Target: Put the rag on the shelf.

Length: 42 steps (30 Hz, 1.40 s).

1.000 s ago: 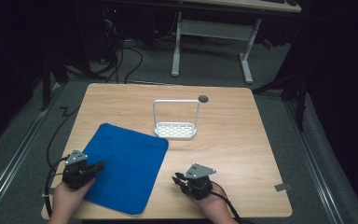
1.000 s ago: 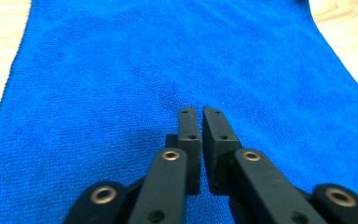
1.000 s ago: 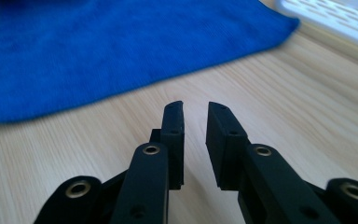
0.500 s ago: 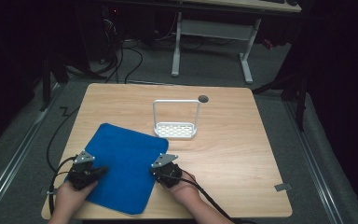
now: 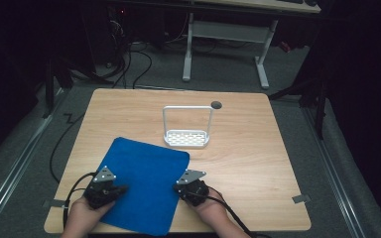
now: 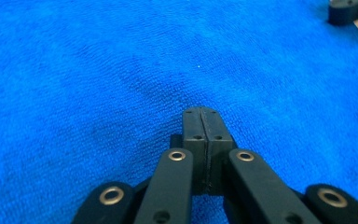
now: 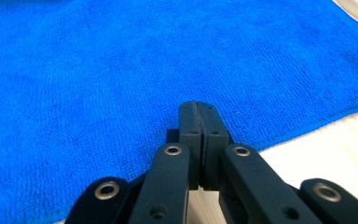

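both jaws closed | left gripper [image 5: 120, 188], right gripper [image 5: 180, 189] | blue cloth [image 5: 146, 183]

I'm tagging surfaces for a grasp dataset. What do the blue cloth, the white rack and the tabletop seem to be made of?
Blue cloth: probably microfibre or terry, matt, with a fine looped nap seen up close.
White rack: likely plastic or coated metal; smooth perforated base, thin hoop frame, too small to tell.
Tabletop: light wood or wood-look laminate, with visible grain lines and a faint sheen.

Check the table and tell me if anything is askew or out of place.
Only the blue towel lies askew: it sits turned against the table's edges, its near corner reaching the front edge. The white rack stands upright. Nothing looks spilled or damaged.
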Tool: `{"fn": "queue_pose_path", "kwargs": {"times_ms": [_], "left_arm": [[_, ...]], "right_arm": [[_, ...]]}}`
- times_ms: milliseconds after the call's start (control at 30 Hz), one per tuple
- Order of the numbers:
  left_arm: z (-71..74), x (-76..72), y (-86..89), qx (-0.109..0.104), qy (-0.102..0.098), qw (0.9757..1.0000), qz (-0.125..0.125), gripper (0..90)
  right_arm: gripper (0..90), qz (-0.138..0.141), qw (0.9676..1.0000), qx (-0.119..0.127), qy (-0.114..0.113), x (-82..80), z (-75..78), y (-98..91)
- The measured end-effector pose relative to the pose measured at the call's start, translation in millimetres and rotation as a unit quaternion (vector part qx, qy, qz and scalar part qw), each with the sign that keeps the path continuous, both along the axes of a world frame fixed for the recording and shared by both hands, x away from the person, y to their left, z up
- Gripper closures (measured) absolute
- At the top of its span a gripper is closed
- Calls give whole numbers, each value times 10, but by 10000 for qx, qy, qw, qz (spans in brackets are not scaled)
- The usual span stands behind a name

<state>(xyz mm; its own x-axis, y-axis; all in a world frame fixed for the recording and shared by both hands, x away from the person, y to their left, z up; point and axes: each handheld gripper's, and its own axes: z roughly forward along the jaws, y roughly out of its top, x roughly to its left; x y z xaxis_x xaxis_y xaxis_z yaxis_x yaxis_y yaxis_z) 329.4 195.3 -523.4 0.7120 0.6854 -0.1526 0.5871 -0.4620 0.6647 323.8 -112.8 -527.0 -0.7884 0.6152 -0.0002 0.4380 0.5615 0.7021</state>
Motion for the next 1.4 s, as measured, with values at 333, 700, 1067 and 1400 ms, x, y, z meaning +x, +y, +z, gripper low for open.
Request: {"fn": "queue_pose_path", "kwargs": {"times_ms": [333,700,1067,1400], "left_arm": [[-12,-121,-379,-181,128,9981,-573,900],[39,-125,-400,-58,-55,9981,-612,809],[-22,33,-14,-167,-57,9997,164,828],[-46,-18,-327,-267,-167,9993,-217,828]], "right_arm": [[900,-286,9996,48,5,-161,-1,-505],[882,-415,9989,204,-40,-245,-1,-618],[887,98,9999,26,-55,-343,-3,-414],[888,-299,9995,-51,-92,-281,7,-680]]}}
